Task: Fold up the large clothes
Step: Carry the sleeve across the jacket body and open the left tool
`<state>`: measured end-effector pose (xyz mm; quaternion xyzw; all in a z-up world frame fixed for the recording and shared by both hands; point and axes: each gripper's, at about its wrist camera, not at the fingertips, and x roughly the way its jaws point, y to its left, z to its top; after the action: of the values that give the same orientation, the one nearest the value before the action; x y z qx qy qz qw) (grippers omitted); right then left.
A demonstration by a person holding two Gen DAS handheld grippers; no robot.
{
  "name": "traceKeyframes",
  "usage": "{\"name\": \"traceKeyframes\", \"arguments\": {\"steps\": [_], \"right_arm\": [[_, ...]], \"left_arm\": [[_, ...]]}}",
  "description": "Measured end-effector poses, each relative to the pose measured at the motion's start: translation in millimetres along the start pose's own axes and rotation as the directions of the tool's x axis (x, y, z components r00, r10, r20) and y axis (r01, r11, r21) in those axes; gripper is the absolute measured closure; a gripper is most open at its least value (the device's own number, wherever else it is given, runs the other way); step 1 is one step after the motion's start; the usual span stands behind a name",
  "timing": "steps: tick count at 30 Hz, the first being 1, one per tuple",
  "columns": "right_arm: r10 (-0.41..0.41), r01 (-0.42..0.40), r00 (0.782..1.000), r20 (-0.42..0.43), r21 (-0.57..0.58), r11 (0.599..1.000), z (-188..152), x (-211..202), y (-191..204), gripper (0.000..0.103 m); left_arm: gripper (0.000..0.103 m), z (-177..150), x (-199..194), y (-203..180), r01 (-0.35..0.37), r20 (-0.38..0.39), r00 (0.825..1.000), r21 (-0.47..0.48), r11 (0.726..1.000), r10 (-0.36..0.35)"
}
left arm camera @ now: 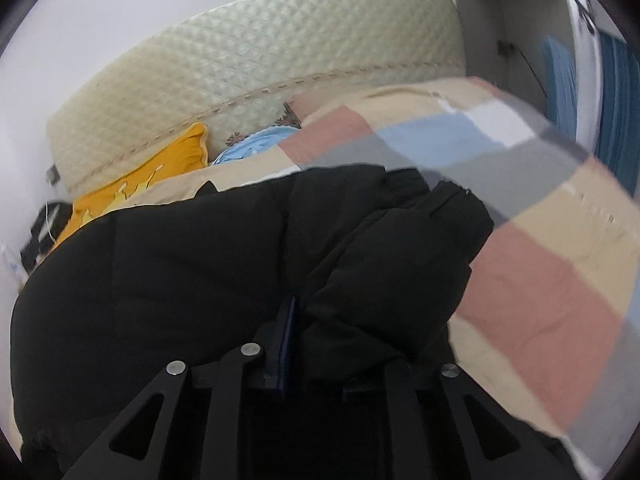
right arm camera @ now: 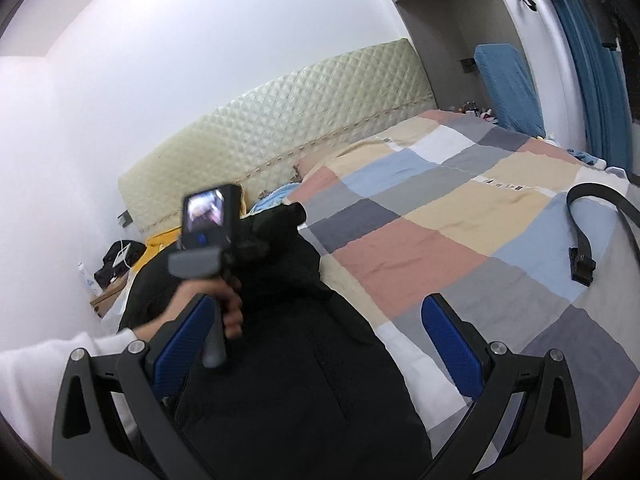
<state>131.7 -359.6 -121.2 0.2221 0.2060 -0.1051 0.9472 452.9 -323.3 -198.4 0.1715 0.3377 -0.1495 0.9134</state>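
Checked bedding in pink, beige, blue and grey covers the bed (right arm camera: 460, 216), and a black padded jacket (left arm camera: 200, 272) lies on its left part, bunched, with one side folded over toward the middle. From the left wrist view, the left gripper (left arm camera: 298, 320) has its fingers (left arm camera: 285, 340) drawn close together on a fold of the jacket's fabric, which hides the right one. From the right wrist view, the right gripper (right arm camera: 320, 344) hovers above the jacket's lower part with its blue-padded fingers (right arm camera: 452, 348) spread wide and nothing between them. The person's left hand (right arm camera: 224, 304) grips the left gripper's handle. A black belt (right arm camera: 588, 232) lies on the bedding, well apart from the jacket. A yellow pillow (left arm camera: 132, 184) rests near the quilted headboard (left arm camera: 260, 56).
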Motion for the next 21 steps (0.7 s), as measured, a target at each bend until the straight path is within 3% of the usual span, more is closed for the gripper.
{"name": "traceKeyframes", "arguments": {"steps": [7,12,15,21], "right_arm": [[0.014,-0.014,0.999,-0.051,-0.006,1.000,-5,11,-1,0.000],[0.019,-0.021,0.998,-0.059,-0.028,0.999,-6,11,2,0.000],[0.007,-0.010,0.998,-0.061,-0.052,0.999,-9,11,6,0.000],[0.002,-0.007,0.999,-0.046,-0.112,0.994,-10,7,13,0.000]], "left_arm": [[0.068,-6,4,-1,-0.031,0.022,0.999,-0.026,0.999,0.032],[0.058,-1,-3,0,-0.046,-0.009,0.999,-0.057,0.997,0.046],[0.046,-6,-13,0,-0.038,-0.032,0.999,-0.053,0.998,0.036],[0.035,-13,-56,20,0.001,-0.038,0.999,-0.128,0.992,-0.006]]}}
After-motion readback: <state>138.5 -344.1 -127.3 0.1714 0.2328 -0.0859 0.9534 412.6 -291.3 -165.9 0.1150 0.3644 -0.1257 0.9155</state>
